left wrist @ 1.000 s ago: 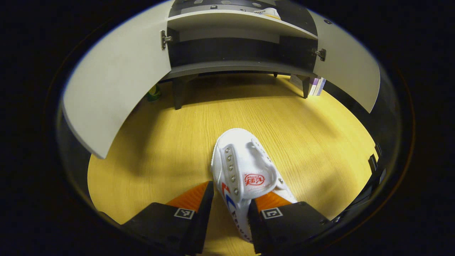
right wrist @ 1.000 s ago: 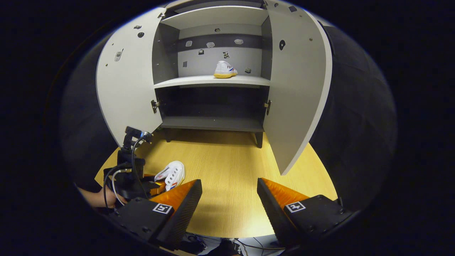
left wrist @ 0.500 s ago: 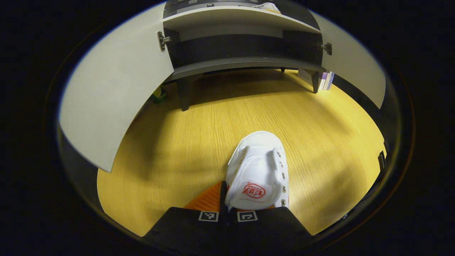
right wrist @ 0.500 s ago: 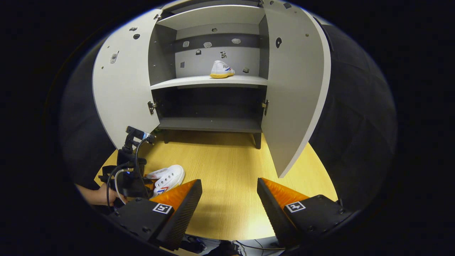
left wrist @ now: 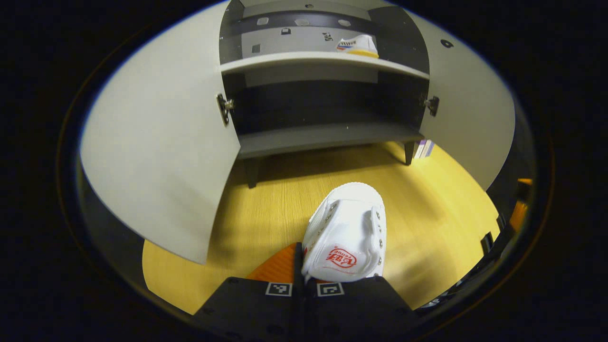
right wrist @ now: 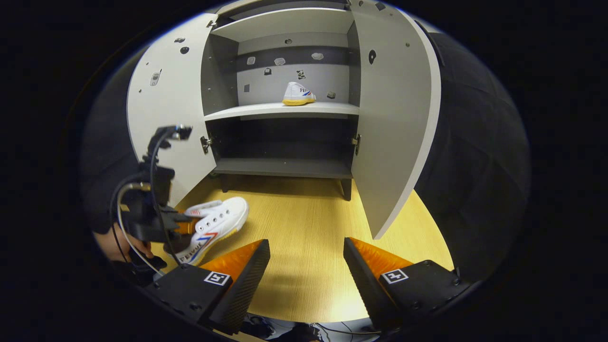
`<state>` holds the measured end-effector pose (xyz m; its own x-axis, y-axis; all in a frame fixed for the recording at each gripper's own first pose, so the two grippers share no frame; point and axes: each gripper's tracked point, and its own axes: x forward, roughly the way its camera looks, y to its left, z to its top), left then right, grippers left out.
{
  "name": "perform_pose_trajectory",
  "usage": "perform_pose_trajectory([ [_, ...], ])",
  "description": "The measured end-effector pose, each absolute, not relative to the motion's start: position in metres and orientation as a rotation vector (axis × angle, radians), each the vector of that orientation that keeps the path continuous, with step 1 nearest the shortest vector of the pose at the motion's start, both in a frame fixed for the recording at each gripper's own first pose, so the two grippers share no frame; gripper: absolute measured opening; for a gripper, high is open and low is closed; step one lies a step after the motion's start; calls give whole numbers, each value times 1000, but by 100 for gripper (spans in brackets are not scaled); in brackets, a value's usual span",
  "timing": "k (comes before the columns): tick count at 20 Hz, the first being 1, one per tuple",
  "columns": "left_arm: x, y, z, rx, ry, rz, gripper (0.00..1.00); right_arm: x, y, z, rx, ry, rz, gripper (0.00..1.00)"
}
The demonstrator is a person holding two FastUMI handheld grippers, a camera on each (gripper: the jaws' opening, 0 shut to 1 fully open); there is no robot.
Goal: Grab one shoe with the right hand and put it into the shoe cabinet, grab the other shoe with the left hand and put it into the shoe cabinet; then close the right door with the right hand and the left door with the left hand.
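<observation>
My left gripper [left wrist: 304, 280] is shut on a white canvas shoe [left wrist: 346, 232], pinching its near side and holding it above the wooden floor [left wrist: 266, 209], toe toward the cabinet. From the right gripper view the same shoe [right wrist: 213, 228] hangs lifted in the left gripper [right wrist: 178, 225], held by a hand. The grey shoe cabinet [right wrist: 285, 110] stands ahead with both doors swung wide. The other white shoe [right wrist: 297, 93] sits on its middle shelf, also seen in the left gripper view [left wrist: 358, 45]. My right gripper [right wrist: 306, 256] is open over the floor with nothing between its fingers.
The left door [left wrist: 156, 142] and right door [left wrist: 468, 118] flank the opening. The lower shelf [right wrist: 285, 166] is dark and bare. Some books [left wrist: 424, 148] stand by the cabinet's right leg. Cables trail from the left gripper's handle [right wrist: 142, 190].
The left gripper closed on the shoe and has lifted it off the floor, tilting upward toward the cabinet. The right gripper has stayed almost still.
</observation>
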<state>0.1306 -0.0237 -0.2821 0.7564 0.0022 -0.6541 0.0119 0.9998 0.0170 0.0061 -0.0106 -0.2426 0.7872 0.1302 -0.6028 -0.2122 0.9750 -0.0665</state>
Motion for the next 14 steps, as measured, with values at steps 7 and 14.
perform_pose_trajectory([
  [7, 202, -22, -129, -1, 548, 24, 4, 14, -12, -226, -122, 550, 245, 99],
  [14, 302, -3, -44, -20, 468, 101, 5, 20, -27, -224, -87, 518, 297, 99],
])
